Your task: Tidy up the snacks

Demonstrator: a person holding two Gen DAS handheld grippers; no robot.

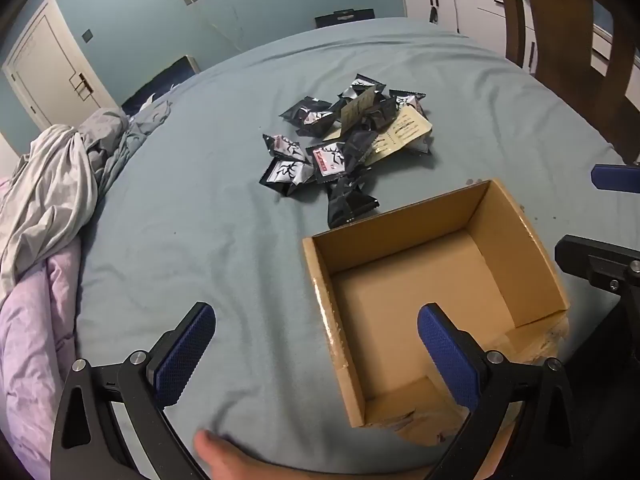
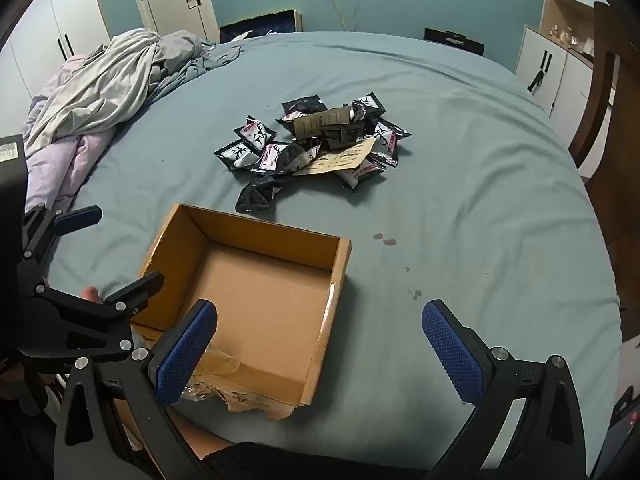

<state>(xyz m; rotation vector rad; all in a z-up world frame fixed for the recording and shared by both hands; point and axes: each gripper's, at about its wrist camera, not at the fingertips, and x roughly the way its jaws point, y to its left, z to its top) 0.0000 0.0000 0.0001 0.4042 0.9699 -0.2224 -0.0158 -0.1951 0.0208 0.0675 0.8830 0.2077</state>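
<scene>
A pile of black-and-white snack packets (image 1: 344, 148) with tan paper cards lies mid-bed; it also shows in the right wrist view (image 2: 316, 148). An open, empty cardboard box (image 1: 436, 300) sits nearer, also seen in the right wrist view (image 2: 248, 300). My left gripper (image 1: 316, 352) is open and empty, over the box's left wall, well short of the pile. My right gripper (image 2: 320, 348) is open and empty, over the box's right wall. The left gripper (image 2: 92, 248) also appears left of the box in the right wrist view.
The blue-grey bed sheet (image 1: 224, 240) covers the whole surface. Crumpled grey and lilac bedding (image 1: 48, 216) is heaped at the left. A wooden chair (image 1: 568, 52) stands at the right, white cabinets (image 2: 552, 72) behind. Small dark stains (image 2: 386, 240) mark the sheet.
</scene>
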